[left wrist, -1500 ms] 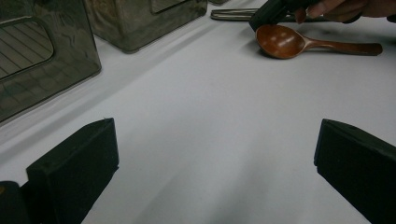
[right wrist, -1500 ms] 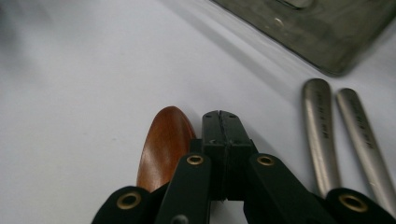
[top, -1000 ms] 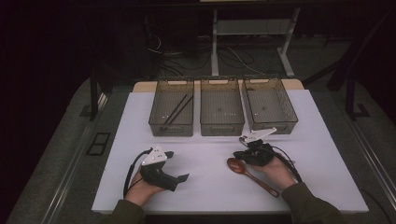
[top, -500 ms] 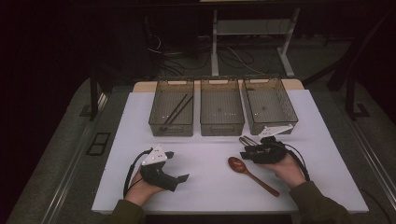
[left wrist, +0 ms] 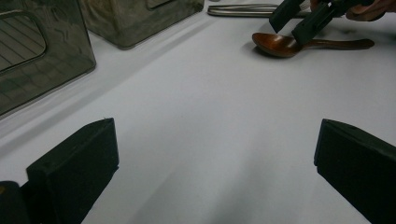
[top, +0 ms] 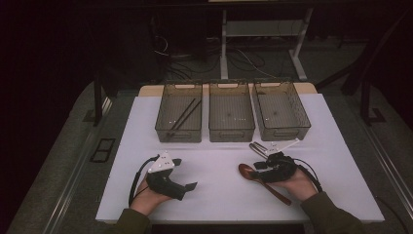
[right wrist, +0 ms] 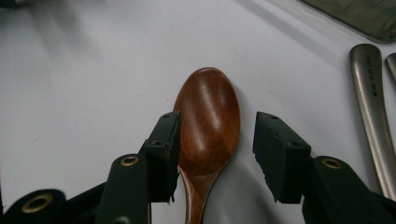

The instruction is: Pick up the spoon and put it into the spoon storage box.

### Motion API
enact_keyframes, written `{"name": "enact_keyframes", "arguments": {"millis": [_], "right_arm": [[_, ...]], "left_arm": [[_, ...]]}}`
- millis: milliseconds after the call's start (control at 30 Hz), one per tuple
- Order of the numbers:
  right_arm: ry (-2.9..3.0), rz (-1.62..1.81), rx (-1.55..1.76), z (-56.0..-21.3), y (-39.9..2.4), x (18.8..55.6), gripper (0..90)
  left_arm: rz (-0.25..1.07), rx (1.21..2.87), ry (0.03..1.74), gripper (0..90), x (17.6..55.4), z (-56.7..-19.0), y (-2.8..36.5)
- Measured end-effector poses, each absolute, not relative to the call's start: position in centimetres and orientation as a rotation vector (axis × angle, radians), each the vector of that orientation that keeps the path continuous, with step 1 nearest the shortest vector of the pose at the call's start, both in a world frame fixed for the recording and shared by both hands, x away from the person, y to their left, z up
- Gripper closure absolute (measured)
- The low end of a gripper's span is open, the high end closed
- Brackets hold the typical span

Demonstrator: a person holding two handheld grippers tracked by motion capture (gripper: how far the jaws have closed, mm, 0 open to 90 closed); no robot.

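A brown wooden spoon (top: pixel 246 170) lies on the white table top (top: pixel 219 195), its handle running toward the person's right hand. My right gripper (top: pixel 256 165) sits low over it. In the right gripper view the spoon's bowl (right wrist: pixel 210 121) lies between the two jaws of the right gripper (right wrist: pixel 215 135); they have just been opening, and the right-hand pad stands clear of the wood. My left gripper (top: pixel 185 173) rests on the table at the front left, jaws wide apart and empty (left wrist: pixel 215 154). The left gripper view shows the spoon (left wrist: pixel 275 44) and the right gripper (left wrist: pixel 296 21) farther off.
Three clear bins stand in a row at the back: the left bin (top: pixel 178 134) holds dark chopsticks (top: pixel 185 114), then the middle bin (top: pixel 231 134) and the right bin (top: pixel 285 132). Metal cutlery (top: pixel 258 147) (right wrist: pixel 373 93) lies just beyond the spoon, in front of the right bin.
The right gripper's jaws have gone from shut to open around the spoon's bowl, and the hand has shifted slightly to the right. The spoon and the left gripper have stayed put.
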State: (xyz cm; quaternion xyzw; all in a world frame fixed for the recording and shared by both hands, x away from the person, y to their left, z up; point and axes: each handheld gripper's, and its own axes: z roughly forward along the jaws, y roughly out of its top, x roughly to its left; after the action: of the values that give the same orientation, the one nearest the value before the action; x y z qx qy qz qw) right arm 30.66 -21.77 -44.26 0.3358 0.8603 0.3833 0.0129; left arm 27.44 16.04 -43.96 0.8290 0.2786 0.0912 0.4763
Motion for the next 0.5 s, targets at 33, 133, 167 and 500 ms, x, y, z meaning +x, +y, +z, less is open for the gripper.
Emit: {"name": "enact_keyframes", "arguments": {"millis": [33,133,167,500], "right_arm": [[2.684,1.178,1.043,-44.33,-21.66,30.62,50.6],[2.701,1.150,1.015,-44.47,-21.42,30.53,51.2],[2.705,1.144,1.002,-44.51,-21.35,30.50,51.3],[2.741,1.132,0.935,-44.58,-20.67,30.09,59.3]], "left_arm": [[0.223,2.026,0.680,0.0,27.43,-43.97,16.02],[0.221,2.025,0.682,0.0,27.42,-43.98,15.98],[0.220,2.027,0.682,0.0,27.42,-43.97,15.99],[0.221,2.028,0.681,0.0,27.41,-43.96,15.98]]}}
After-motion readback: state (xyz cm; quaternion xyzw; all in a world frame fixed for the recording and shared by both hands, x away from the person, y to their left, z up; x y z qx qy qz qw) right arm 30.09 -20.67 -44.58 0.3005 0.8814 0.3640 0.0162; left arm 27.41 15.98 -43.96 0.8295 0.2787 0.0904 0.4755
